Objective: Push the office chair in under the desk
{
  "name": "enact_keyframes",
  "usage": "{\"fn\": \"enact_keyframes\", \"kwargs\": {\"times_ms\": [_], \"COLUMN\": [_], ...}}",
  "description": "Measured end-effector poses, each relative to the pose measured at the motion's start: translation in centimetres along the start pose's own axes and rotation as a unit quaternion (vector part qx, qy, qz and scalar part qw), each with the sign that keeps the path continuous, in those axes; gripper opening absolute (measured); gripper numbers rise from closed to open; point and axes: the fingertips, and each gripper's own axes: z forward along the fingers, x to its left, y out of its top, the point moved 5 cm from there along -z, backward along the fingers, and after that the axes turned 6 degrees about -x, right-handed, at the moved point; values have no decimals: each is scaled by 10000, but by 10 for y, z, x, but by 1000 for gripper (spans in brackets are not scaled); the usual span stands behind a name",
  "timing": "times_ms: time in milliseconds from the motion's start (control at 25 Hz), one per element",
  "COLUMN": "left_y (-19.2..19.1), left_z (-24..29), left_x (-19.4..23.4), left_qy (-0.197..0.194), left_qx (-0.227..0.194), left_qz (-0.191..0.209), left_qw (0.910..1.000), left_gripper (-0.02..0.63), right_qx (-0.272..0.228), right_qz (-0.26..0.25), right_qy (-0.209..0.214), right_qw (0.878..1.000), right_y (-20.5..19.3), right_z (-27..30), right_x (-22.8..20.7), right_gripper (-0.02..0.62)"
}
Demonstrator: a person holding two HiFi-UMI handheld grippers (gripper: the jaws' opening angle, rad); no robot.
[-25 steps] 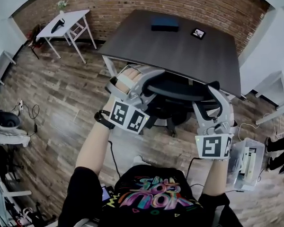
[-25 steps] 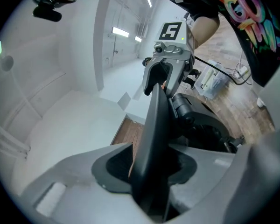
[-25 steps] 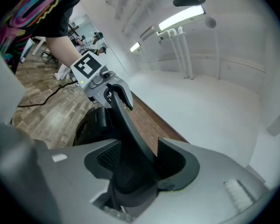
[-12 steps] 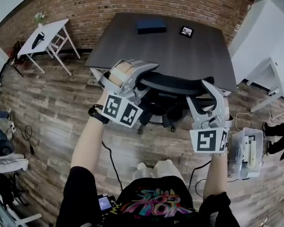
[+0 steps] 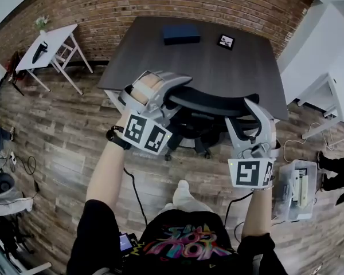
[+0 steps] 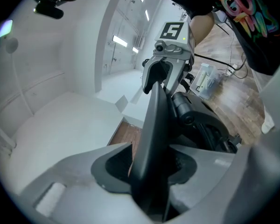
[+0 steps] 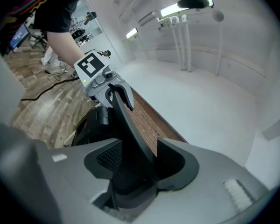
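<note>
Chair: black mesh-back office chair [image 5: 195, 125] at near edge of dark grey rectangular desk [image 5: 206, 67]. The backrest rim [image 5: 212, 103] is just outside that edge, seat partly under it, wheeled base on wood-plank floor [image 5: 63, 142].
Left tool: left gripper [image 5: 171, 91] clenched on rim's left end. In left gripper view the backrest rim [image 6: 151, 125] sits edge-on btwn both jaws.
Right tool: right gripper [image 5: 253, 114] grasping rim's right end, rim wedged btwn its jaws.
Desk top: dark blue flat box [image 5: 182, 34] + small black-white marker card [image 5: 225, 41], near red brick wall [image 5: 160, 4].
Left side: white folding table [image 5: 49, 39], well apart.
Right side: clear plastic bin [image 5: 295, 191] on floor.
</note>
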Motion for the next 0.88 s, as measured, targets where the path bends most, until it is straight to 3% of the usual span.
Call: {"fn": "enact_keyframes", "kwargs": {"times_ms": [880], "left_y": [-70], "left_z": [41], "left_x": [29], "left_qy": [-86], "left_qx": [-124], "left_qz": [42], "left_qw": [9999], "left_gripper": [153], "right_qx": [101], "right_qz": [-5], "right_qy": [-156], "right_qw": [9998], "right_y": [-22], "right_z": [76], "right_x": [-17], "right_gripper": [218]}}
